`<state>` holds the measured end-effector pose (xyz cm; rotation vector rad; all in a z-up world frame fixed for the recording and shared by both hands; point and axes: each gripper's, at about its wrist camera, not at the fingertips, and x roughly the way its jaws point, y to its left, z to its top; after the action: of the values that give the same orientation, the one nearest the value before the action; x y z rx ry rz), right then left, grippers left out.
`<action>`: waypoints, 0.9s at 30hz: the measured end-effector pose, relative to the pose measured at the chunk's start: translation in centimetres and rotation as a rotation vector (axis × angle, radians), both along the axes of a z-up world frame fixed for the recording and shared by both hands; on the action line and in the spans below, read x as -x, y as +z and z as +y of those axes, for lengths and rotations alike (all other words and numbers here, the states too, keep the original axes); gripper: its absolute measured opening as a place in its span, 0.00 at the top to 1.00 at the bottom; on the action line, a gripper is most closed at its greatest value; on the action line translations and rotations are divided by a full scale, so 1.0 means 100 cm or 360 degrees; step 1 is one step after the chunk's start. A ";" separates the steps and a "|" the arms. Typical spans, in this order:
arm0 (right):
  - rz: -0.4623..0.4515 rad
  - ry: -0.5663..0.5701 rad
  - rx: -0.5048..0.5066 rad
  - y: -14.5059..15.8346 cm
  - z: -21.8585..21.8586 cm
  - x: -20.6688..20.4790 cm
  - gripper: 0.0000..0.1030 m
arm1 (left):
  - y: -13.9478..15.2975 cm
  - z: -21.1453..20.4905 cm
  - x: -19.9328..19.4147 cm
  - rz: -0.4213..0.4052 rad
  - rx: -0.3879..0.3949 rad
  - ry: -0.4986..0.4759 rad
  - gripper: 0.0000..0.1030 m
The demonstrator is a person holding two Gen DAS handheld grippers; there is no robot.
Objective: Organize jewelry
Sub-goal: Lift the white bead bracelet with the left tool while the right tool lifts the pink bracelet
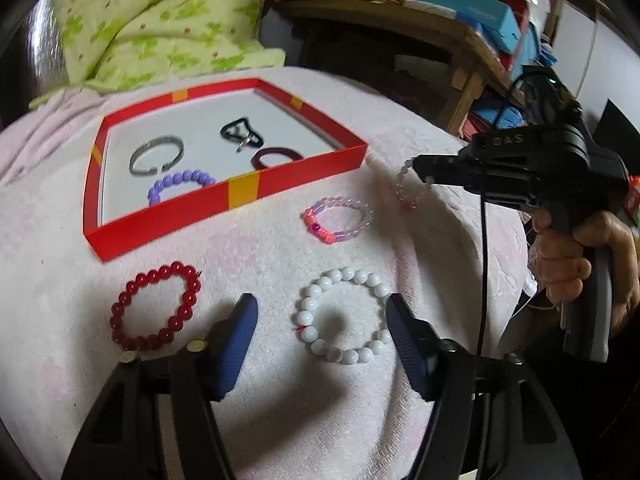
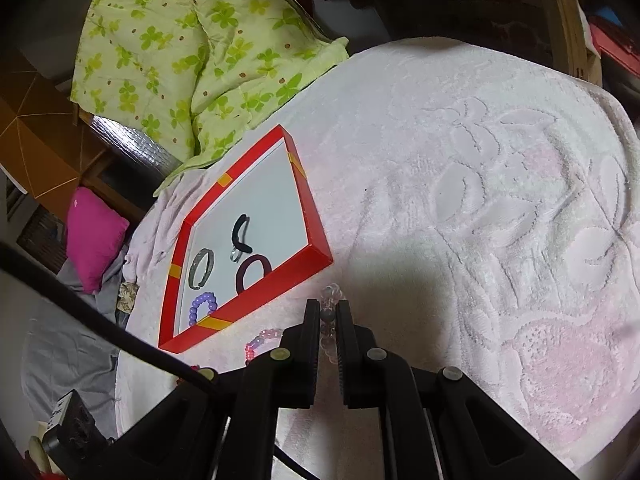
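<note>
The right gripper (image 2: 328, 320) pinched a pale pink bead bracelet (image 1: 410, 188), apparently lifted just right of the red tray (image 1: 240, 196); it should clear the near wall before releasing. The left gripper (image 1: 322, 320) gaped empty over the white bracelet (image 1: 344, 316).

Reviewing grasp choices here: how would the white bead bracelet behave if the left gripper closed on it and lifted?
The white bead bracelet lies as a loose strung loop, so it would probably sag. Its beads look round and glossy, so the left gripper pads may slip or roll them.
</note>
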<state>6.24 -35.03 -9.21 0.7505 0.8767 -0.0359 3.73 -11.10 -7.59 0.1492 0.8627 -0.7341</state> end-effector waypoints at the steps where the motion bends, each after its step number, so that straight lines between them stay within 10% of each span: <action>1: -0.0004 0.0001 -0.0009 -0.001 -0.002 0.002 0.92 | -0.001 -0.003 0.002 -0.0011 -0.0024 -0.0029 0.34; 9: -0.0015 0.0025 -0.0047 -0.001 -0.001 0.001 0.92 | -0.018 -0.019 0.008 -0.0038 -0.0174 -0.0108 0.35; 18: -0.0035 0.0040 -0.0058 0.002 0.010 -0.004 0.92 | -0.014 -0.011 0.002 -0.0038 -0.0135 -0.0048 0.91; 27: -0.0158 0.0089 -0.0077 0.014 0.027 -0.007 0.92 | 0.005 0.008 -0.003 -0.0091 -0.0041 0.0039 0.91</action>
<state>6.94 -32.32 -7.78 0.7662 0.8059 0.0717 4.02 -10.32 -7.08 0.1815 0.8187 -0.6931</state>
